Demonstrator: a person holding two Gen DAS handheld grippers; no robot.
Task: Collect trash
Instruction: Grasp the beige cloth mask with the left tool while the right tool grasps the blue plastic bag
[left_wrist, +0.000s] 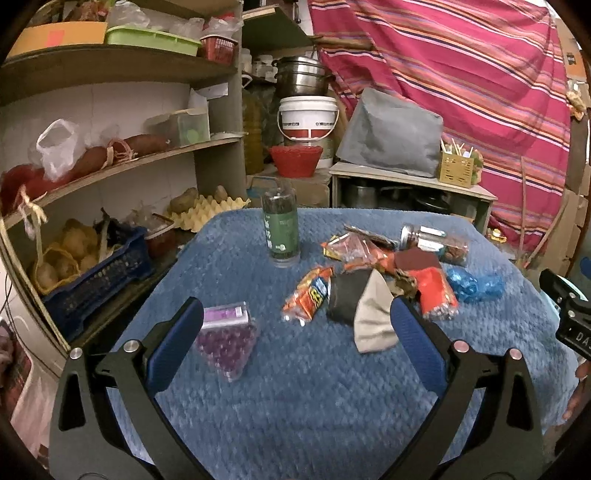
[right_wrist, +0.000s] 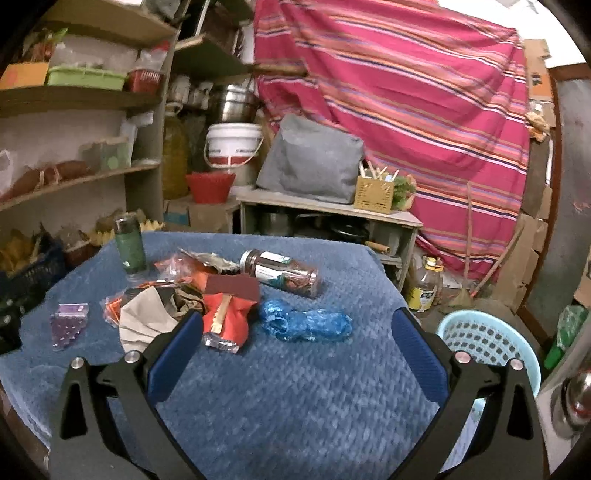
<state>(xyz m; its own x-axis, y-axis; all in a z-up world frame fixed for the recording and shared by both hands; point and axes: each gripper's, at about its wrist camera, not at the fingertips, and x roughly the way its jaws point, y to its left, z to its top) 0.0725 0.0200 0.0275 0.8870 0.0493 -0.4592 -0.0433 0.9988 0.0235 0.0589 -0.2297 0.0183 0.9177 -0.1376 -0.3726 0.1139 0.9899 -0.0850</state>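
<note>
A cluttered storeroom surrounds the blue-quilted worktop (right_wrist: 295, 387), where wrappers (right_wrist: 225, 317) and a blue bag (right_wrist: 303, 321) lie heaped mid-surface. Both the left hand-held gripper (left_wrist: 295, 325) and right hand-held gripper (right_wrist: 295, 328) hover wide and empty, so collecting looks barely begun. Next: pinch one piece and carry it to the pale basket (right_wrist: 487, 339) beside the worktop.

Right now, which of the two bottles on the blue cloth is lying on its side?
The clear bottle with the metal cap, behind the blue plastic, lies on its side. The green-labelled bottle stands upright at the back left.

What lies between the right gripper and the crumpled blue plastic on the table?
Only bare blue table cover. In the right wrist view the open right gripper hovers just short of the blue plastic, with nothing between them.
</note>
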